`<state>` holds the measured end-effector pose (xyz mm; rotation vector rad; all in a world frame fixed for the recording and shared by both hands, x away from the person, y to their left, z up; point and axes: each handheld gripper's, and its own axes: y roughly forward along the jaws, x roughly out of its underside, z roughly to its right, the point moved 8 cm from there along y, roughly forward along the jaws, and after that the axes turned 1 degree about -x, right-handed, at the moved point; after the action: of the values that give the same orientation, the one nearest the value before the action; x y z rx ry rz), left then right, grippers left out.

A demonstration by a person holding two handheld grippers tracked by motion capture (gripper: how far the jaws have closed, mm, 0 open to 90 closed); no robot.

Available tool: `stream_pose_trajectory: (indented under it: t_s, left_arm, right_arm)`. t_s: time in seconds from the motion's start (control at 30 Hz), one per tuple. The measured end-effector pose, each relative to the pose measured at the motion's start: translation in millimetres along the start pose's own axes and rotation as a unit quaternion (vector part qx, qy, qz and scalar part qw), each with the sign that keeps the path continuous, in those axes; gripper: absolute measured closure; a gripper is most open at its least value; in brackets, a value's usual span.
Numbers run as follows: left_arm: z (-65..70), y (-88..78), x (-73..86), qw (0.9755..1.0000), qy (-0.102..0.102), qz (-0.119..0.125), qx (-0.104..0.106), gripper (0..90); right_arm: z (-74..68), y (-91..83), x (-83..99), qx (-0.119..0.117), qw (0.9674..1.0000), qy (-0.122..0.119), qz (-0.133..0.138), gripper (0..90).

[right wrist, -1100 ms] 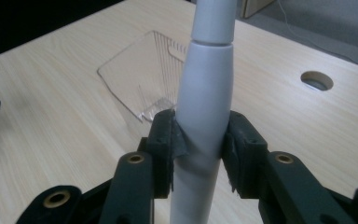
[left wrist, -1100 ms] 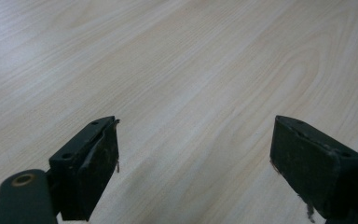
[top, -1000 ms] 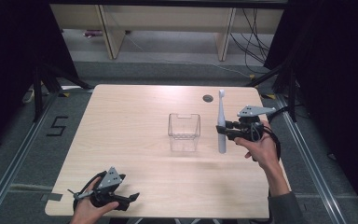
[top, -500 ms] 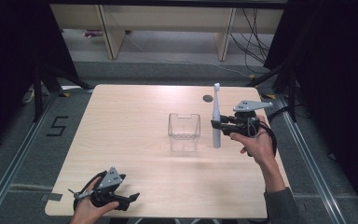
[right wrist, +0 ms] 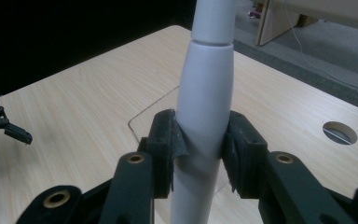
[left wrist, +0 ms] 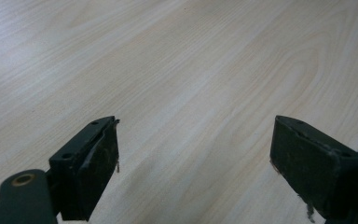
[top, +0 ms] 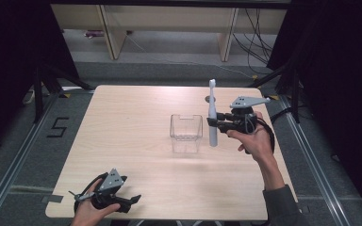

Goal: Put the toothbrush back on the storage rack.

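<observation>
High view: the right gripper [top: 215, 122], right of the frame's centre, is clamped on a white, slim plastic electric toothbrush [top: 212, 113], which stands upright with its brush head at the top and its lower end hanging above the pale wooden table [top: 136, 122]. The toothbrush is just to the right of a small clear plastic box [top: 186, 133] with an open top that sits on the table near the middle of the frame; whether the two touch cannot be told.

Right gripper view: both black pads [right wrist: 168, 144] press on the toothbrush [right wrist: 204, 107] handle at the centre of the frame, below the seam where the head joins.

At the lower left of the high view the left gripper [top: 132, 201] rests by the table's near edge. Left gripper view: its jaws stand wide apart with bare wood [left wrist: 191, 84] between them.
</observation>
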<state>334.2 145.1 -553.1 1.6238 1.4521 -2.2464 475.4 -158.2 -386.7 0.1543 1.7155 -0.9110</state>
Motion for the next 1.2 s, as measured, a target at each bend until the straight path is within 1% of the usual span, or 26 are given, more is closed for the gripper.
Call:
stream_pose_trajectory:
  t_s: [0.03, 0.07, 0.13, 0.2, 0.23, 0.27, 0.3, 0.33, 0.37, 0.4, 0.47, 0.53, 0.63, 0.7, 0.73, 0.77, 0.8, 0.87, 0.9, 0.93, 0.97, 1.0, 1.07, 1.17, 1.2]
  left_arm:
    - [0.0, 0.0, 0.0, 1.0000, 0.000, 0.000, 0.000, 14.7]
    - [0.6, 0.0, -0.3, 1.0000, -0.002, 0.002, 0.002, 14.7]
    - [-0.1, 0.0, -0.2, 1.0000, 0.001, 0.000, 0.000, 14.7]
    - [-0.3, 0.1, 0.0, 1.0000, 0.001, -0.001, 0.000, 14.8]
    - [-0.3, 0.1, 0.0, 1.0000, 0.001, -0.001, 0.000, 14.7]
    - [-0.1, 0.2, 0.0, 1.0000, 0.001, 0.000, 0.000, 14.8]
    - [-0.1, 0.2, 0.0, 1.0000, 0.001, 0.000, 0.000, 14.7]
    - [0.7, 0.1, -0.3, 1.0000, -0.002, 0.002, 0.002, 14.8]
    - [0.7, 0.1, -0.3, 1.0000, -0.002, 0.002, 0.002, 14.7]
    - [0.6, 0.0, -0.3, 1.0000, -0.002, 0.003, 0.002, 14.7]
    - [0.7, -0.1, -0.3, 1.0000, -0.002, 0.003, 0.002, 14.7]
    - [0.5, -0.2, -0.3, 1.0000, -0.002, 0.003, 0.002, 14.7]
    - [0.5, -0.2, -0.2, 1.0000, -0.002, 0.003, 0.002, 14.7]
    - [1.6, -0.4, -0.6, 1.0000, -0.004, 0.004, 0.005, 14.7]
    - [1.5, -0.4, -0.5, 1.0000, -0.004, 0.004, 0.005, 14.7]
    - [1.5, -0.5, -0.5, 1.0000, -0.004, 0.004, 0.005, 14.7]
    - [1.5, -0.5, -0.5, 1.0000, -0.005, 0.004, 0.005, 14.8]
    - [1.5, -0.5, -0.6, 1.0000, -0.005, 0.005, 0.005, 14.7]
    - [1.1, -0.5, -0.6, 1.0000, -0.004, 0.004, 0.003, 14.7]
    - [0.7, -0.6, -0.5, 1.0000, -0.003, 0.003, 0.002, 14.8]
    - [0.7, -0.6, -0.5, 1.0000, -0.003, 0.003, 0.002, 14.7]
    - [1.2, -0.5, -0.7, 1.0000, -0.006, 0.005, 0.003, 14.7]
    - [0.3, -0.8, -0.4, 1.0000, -0.001, 0.003, 0.002, 14.7]
    - [1.1, -0.9, -0.4, 1.0000, -0.002, 0.004, 0.003, 14.7]
    - [2.1, -0.4, -0.1, 1.0000, -0.003, 0.004, 0.006, 14.7]
  right_arm:
    - [0.0, 0.0, 0.0, 0.000, 1.0000, 0.000, 0.000, 65.9]
    - [-1.0, 0.6, -2.5, -0.005, 1.0000, -0.007, -0.001, 65.9]
    - [-1.9, 0.3, -3.1, -0.005, 1.0000, -0.006, -0.003, 66.0]
    - [-4.0, 2.3, -8.9, -0.007, 0.9999, -0.012, 0.005, 66.0]
    - [-4.0, 2.3, -8.9, -0.007, 0.9999, -0.012, 0.005, 66.0]
    - [-7.4, 3.9, -11.8, -0.016, 0.9999, -0.005, 0.003, 65.9]
    - [-7.8, 4.4, -12.9, -0.016, 0.9999, -0.005, 0.002, 66.0]
    - [-8.3, 6.3, -15.4, -0.013, 0.9999, -0.007, 0.007, 66.0]
    - [-7.2, 7.0, -17.0, -0.010, 0.9998, -0.015, 0.009, 65.9]
    - [-9.1, 7.7, -17.8, -0.017, 0.9998, -0.012, 0.001, 65.9]
    - [-10.9, 11.5, -20.3, -0.016, 0.9998, -0.011, 0.003, 66.0]
    - [-10.6, 14.8, -22.3, -0.016, 0.9997, -0.018, 0.002, 66.0]
    - [-12.2, 18.6, -23.6, -0.018, 0.9997, -0.013, -0.001, 65.9]
    - [-12.1, 23.5, -26.9, -0.021, 0.9996, -0.019, 0.003, 65.9]
    - [-13.1, 25.0, -27.5, -0.025, 0.9995, -0.017, -0.003, 65.9]
    - [-15.1, 25.3, -27.5, -0.025, 0.9996, -0.006, -0.007, 66.0]
    - [-15.2, 27.5, -29.5, -0.028, 0.9995, -0.010, -0.005, 66.0]
    - [-15.7, 28.5, -30.7, -0.027, 0.9996, -0.009, -0.005, 66.0]
    - [-13.9, 30.0, -32.7, -0.025, 0.9994, -0.022, -0.002, 65.9]
    - [-16.2, 32.5, -34.0, -0.028, 0.9995, -0.014, -0.006, 66.0]
    - [-16.2, 32.5, -34.0, -0.028, 0.9995, -0.014, -0.006, 66.0]
    - [-15.3, 36.2, -37.2, -0.025, 0.9995, -0.017, 0.002, 66.0]
    - [-15.3, 38.6, -38.9, -0.030, 0.9994, -0.017, 0.000, 65.9]
    - [-14.0, 41.4, -40.9, -0.031, 0.9993, -0.020, 0.002, 66.0]
    - [-12.4, 45.3, -42.6, -0.032, 0.9992, -0.022, 0.009, 66.0]
